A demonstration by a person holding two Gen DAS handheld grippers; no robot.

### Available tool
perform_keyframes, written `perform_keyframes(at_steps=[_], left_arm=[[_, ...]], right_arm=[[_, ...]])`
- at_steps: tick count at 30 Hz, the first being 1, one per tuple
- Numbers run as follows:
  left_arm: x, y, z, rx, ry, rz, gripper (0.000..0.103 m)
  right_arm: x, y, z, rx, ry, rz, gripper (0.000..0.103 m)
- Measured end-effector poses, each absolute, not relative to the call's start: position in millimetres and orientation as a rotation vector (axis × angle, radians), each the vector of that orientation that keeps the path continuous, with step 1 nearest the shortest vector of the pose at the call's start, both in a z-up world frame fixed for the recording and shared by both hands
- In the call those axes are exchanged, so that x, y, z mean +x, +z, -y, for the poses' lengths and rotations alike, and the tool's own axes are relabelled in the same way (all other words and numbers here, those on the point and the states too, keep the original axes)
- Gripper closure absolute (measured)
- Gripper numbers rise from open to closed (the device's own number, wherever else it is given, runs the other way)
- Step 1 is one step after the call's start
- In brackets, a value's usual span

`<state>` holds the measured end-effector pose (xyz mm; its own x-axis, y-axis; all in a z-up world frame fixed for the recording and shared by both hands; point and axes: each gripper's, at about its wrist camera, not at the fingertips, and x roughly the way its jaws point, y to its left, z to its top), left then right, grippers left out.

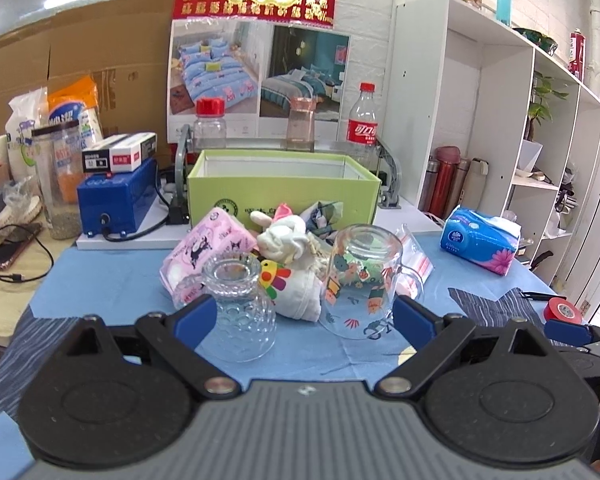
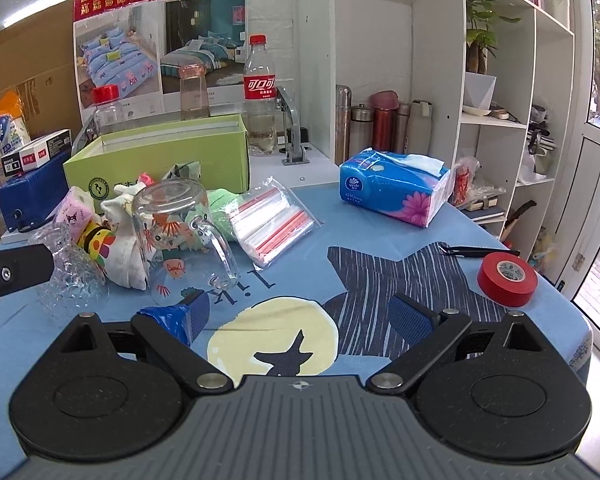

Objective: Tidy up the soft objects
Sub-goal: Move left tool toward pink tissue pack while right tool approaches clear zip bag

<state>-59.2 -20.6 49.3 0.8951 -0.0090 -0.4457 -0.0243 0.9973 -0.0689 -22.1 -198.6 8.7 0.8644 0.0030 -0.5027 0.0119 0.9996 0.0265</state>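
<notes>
A pile of soft things lies before the green box (image 1: pixel 280 192): a pink tissue pack (image 1: pixel 204 252), a white plush rabbit (image 1: pixel 286 240), a white cloth with a colourful print (image 1: pixel 296 292) and a patterned cloth (image 1: pixel 324 216). A green towel (image 2: pixel 224 204) shows in the right wrist view. A blue tissue pack (image 2: pixel 392 188) lies to the right. My left gripper (image 1: pixel 304 316) is open and empty, just short of two upturned glasses. My right gripper (image 2: pixel 300 312) is open and empty above the tablecloth, right of the pile.
A ribbed glass (image 1: pixel 240 300) and a printed glass mug (image 1: pixel 360 280) stand upside down in front of the pile. Zip bags (image 2: pixel 268 220), red tape (image 2: pixel 508 272) and black tweezers (image 2: pixel 476 251) lie on the blue cloth. Bottles stand behind the box; a white shelf (image 2: pixel 500 120) is at right.
</notes>
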Motion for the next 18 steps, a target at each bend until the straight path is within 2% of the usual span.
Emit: perform_keyframes(at_steps=[18], left_arm=[[-21, 53, 9, -0.051, 0.061, -0.480, 0.009]], right_arm=[[-10, 19, 195, 0.029, -0.013, -0.407, 0.019]])
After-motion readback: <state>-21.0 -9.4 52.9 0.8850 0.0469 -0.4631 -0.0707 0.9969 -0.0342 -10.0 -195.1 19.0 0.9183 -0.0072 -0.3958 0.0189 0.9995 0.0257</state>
